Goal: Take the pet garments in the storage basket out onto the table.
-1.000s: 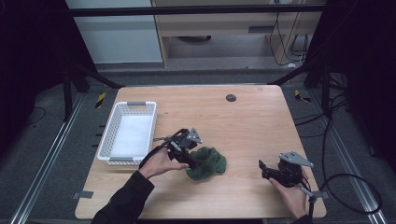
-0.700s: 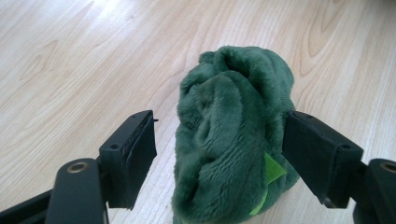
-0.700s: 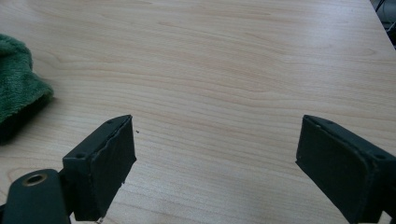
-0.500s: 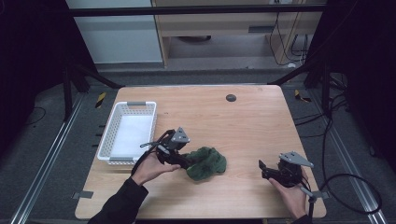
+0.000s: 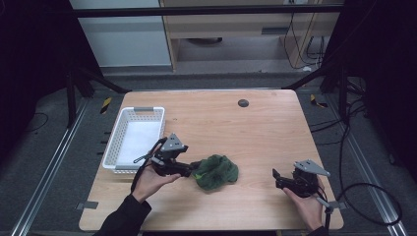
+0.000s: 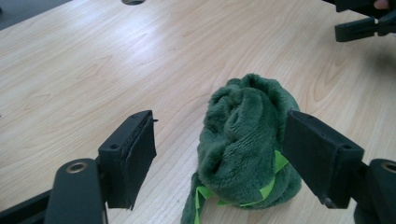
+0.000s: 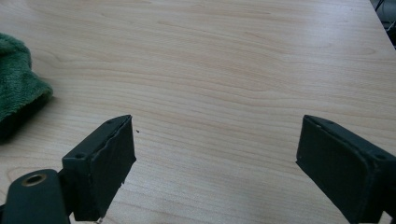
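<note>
A crumpled dark green fleece cloth (image 5: 215, 171) with a bright green trim lies on the wooden table (image 5: 236, 132), near the front middle. My left gripper (image 5: 193, 168) sits just left of it, open, and in the left gripper view the cloth (image 6: 247, 144) bulges between the two spread jaws, nearer the right one. My right gripper (image 5: 277, 178) is at the front right, open over bare wood, well apart from the cloth. The right gripper view catches an edge of the cloth (image 7: 18, 93) at far left.
A white plastic basket (image 5: 134, 138) with nothing visible inside stands at the table's left edge, just behind my left hand. A small dark round hole (image 5: 243, 103) marks the far middle of the table. Black frame bars and cables surround the table.
My left gripper has slid left and back off the cloth over the last second, now standing open at its left edge. The right gripper has stayed put.
</note>
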Demonstrator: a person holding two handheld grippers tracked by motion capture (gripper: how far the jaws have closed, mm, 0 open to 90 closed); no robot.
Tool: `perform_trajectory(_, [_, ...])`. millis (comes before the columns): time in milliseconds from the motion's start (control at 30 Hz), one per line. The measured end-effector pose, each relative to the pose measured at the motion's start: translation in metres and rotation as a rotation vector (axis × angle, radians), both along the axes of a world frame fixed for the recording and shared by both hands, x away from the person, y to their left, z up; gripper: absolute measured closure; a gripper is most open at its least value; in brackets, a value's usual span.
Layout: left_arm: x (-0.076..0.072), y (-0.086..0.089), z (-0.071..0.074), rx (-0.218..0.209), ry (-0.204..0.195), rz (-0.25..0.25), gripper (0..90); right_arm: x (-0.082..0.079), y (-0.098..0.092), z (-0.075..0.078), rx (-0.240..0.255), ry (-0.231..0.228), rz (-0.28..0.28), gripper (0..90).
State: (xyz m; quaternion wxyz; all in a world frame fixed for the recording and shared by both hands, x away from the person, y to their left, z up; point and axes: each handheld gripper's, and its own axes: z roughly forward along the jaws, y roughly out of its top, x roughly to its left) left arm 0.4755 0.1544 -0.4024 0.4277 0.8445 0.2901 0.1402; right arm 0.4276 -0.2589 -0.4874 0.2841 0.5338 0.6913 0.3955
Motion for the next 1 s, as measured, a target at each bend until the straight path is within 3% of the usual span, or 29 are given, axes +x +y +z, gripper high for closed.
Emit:
perform_trajectory(233, [-0.01, 0.012, -0.003, -0.029, -0.027, 0.071, 26.5, -0.001, 0.0, 0.001, 0.003, 0.001, -0.001, 11.4])
perform_trajectory(467, [-0.021, 0.028, -0.007, -0.071, -0.059, 0.187, 27.2, -0.002, -0.001, 0.001, 0.002, -0.002, -0.001, 11.3])
perform_trajectory(633, [-0.026, 0.041, -0.013, -0.108, -0.053, 0.256, 27.9, -0.003, -0.002, 0.0, 0.0, -0.004, 0.001, 11.3])
perform_trajectory(1000, [-0.044, 0.062, -0.025, -0.116, -0.045, 0.293, 28.5, -0.005, -0.002, -0.001, -0.005, -0.004, 0.001, 11.3])
